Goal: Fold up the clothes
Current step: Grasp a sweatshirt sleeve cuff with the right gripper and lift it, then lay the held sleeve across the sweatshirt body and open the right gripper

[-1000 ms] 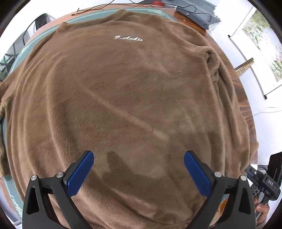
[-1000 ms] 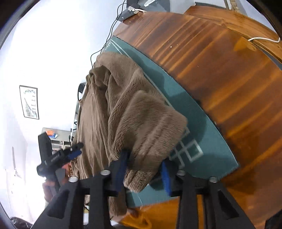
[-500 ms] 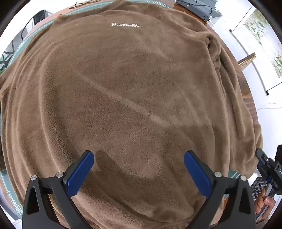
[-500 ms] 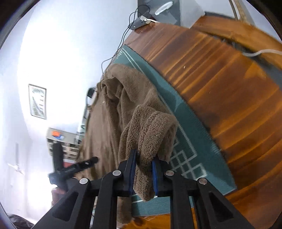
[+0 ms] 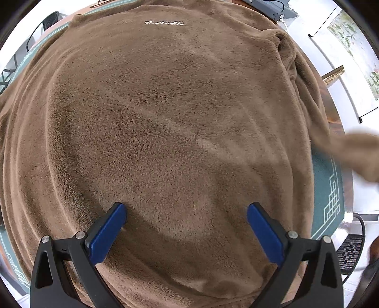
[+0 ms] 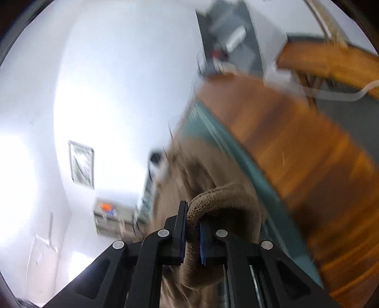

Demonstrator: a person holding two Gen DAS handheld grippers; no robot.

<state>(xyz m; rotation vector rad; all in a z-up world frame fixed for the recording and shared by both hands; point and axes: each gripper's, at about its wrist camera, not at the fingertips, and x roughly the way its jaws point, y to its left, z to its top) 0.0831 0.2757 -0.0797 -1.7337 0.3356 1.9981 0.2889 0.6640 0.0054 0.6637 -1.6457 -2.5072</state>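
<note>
Item: brown fleece top, spread flat over green mat on wooden table. Change vs 1 s ago: right gripper jaws, then apart round the sleeve cuff, now clamped tight on it & raised off the mat; cuff shows blurred at right edge of left view. Reading: sleeve fold-in starting. Left gripper wide, empty, lower over the hem area. Containers: none seen.

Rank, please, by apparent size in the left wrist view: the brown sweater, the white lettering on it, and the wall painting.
1. brown sweater, filling most of the view
2. wall painting, partly cut off
3. white lettering
</note>
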